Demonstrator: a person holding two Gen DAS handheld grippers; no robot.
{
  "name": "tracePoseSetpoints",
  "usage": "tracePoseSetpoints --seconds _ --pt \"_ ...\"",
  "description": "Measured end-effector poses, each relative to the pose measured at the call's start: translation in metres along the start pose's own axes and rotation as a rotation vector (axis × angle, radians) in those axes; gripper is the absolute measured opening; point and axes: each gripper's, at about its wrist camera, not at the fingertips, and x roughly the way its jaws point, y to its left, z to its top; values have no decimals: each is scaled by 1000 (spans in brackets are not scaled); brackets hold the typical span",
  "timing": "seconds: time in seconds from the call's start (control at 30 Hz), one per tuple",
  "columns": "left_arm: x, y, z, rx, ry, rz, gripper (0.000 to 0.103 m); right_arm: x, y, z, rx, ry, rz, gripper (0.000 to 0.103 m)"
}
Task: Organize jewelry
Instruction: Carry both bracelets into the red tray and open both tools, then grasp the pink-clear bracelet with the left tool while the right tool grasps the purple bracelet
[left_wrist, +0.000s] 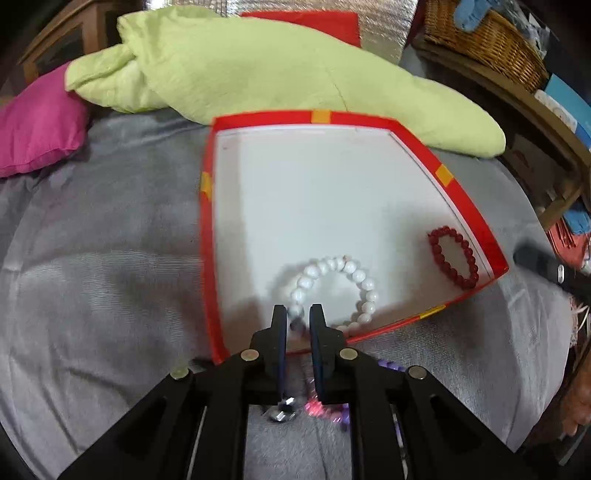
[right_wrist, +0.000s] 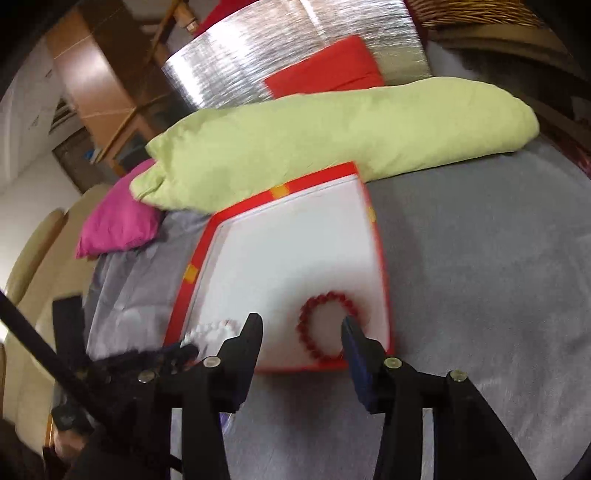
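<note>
A: Left wrist view, item one?
B: Red box (left_wrist: 467, 206), white inside, on a grey bedspread (left_wrist: 103, 266). Orange tape patches on its rim.

A: Contents?
B: White bead bracelet (left_wrist: 354, 275) at the box's 6 o'clock end; dark red bead bracelet (left_wrist: 456, 254) at about 4 o'clock, just beside the right wall. The two lie apart.

A: Left hand-held gripper (left_wrist: 298, 314)?
B: Narrowly closed on the white bead bracelet, a bead pinched between the fingertips over the box's near rim.

A: Below it?
B: A clear gem (left_wrist: 282, 408) and pink and purple pieces (left_wrist: 330, 410) on the bedspread at 6 o'clock, blurred.

A: Surroundings?
B: Green pillow (left_wrist: 258, 70) at 12 o'clock, touching the box's far rim; pink cushion (left_wrist: 37, 129) at 10; wicker basket (left_wrist: 487, 40) at 1.

A: Right wrist view?
B: Right hand-held gripper (right_wrist: 301, 321) spread wide, holding nothing, its fingertips either side of the red bracelet (right_wrist: 325, 325) in the box (right_wrist: 382, 266). White bracelet (right_wrist: 212, 330) at 8 o'clock, with the left tool beside it. Green pillow (right_wrist: 332, 140) at 12, pink cushion (right_wrist: 118, 225) at 10, a silver sheet (right_wrist: 258, 55) and red cloth (right_wrist: 325, 70) behind.
</note>
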Motion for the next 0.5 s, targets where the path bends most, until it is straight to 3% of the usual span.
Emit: tracePoseSetpoints --seconds 0.07,0.13,0.2,0.37,0.5 --pt "-25 12 0 -53 -89 -6 13 -5 7 -8 -19 32 39 39" --pt "-44 21 -5 -98 -147 -9 32 -8 15 -17 -34 70 89 39" --pt "-58 32 -12 -148 -187 19 45 -5 26 -28 -53 123 142 39" --pt "-65 45 -39 -200 -134 39 45 20 51 -53 -118 207 138 39" --pt "-67 47 -56 -197 -99 52 45 36 49 -53 -85 218 117 39"
